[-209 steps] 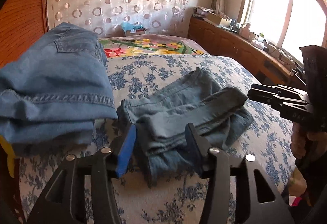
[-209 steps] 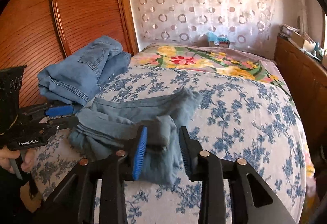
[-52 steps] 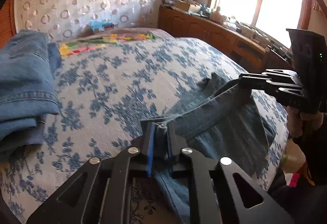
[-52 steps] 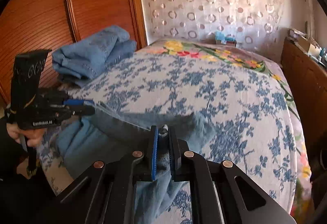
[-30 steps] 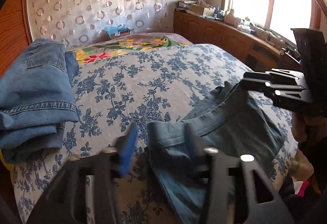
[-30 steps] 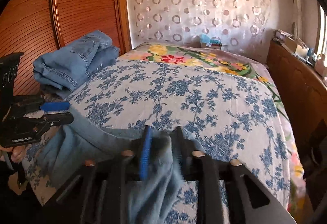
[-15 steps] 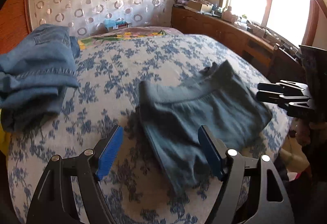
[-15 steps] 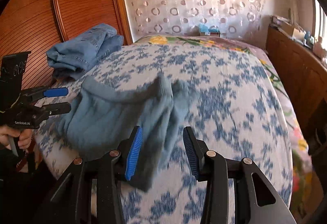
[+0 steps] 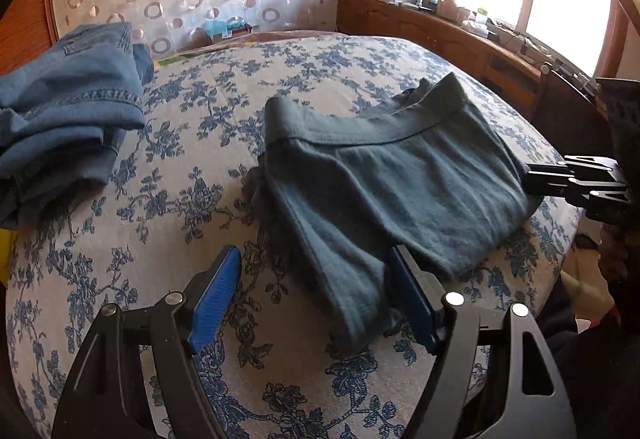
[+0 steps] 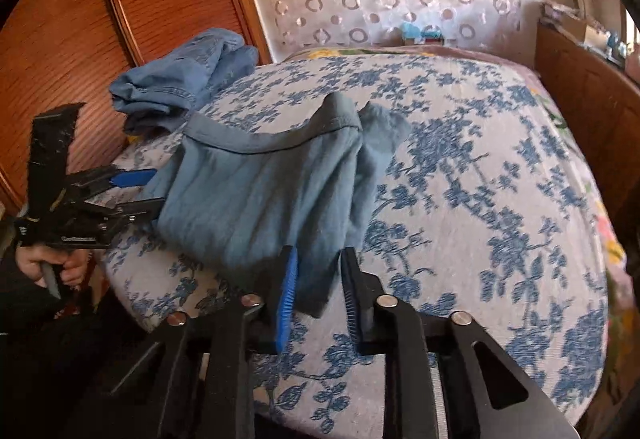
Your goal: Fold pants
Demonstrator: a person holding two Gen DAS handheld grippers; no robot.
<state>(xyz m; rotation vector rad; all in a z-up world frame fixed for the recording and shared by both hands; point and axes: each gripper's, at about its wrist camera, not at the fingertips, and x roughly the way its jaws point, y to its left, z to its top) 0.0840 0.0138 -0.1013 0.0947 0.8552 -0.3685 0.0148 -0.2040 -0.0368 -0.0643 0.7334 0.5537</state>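
Note:
Grey-blue pants point(image 9: 392, 175) lie spread on the flowered bed cover point(image 9: 176, 199), waistband toward the far side. My left gripper point(image 9: 314, 297) is open just above the cover, and the pants' near left corner lies between its blue pads. In the right wrist view this gripper point(image 10: 134, 191) sits at the pants' point(image 10: 260, 199) left edge. My right gripper point(image 10: 318, 295) is closing its jaws around the near right corner of the pants. A small gap shows beside the black pad. The left wrist view shows the right gripper point(image 9: 560, 179) at the pants' right edge.
Folded blue jeans point(image 9: 68, 111) are stacked at the bed's left side, by the wooden wardrobe point(image 10: 60, 39). A wooden sideboard point(image 9: 440, 35) with clutter runs under the window on the right. A person's hand point(image 10: 52, 263) holds the left gripper below the bed's edge.
Both grippers let go of the pants, which now lie flat on the bed. The right jaws have narrowed around the near corner. My left gripper has sunk closer to the cover.

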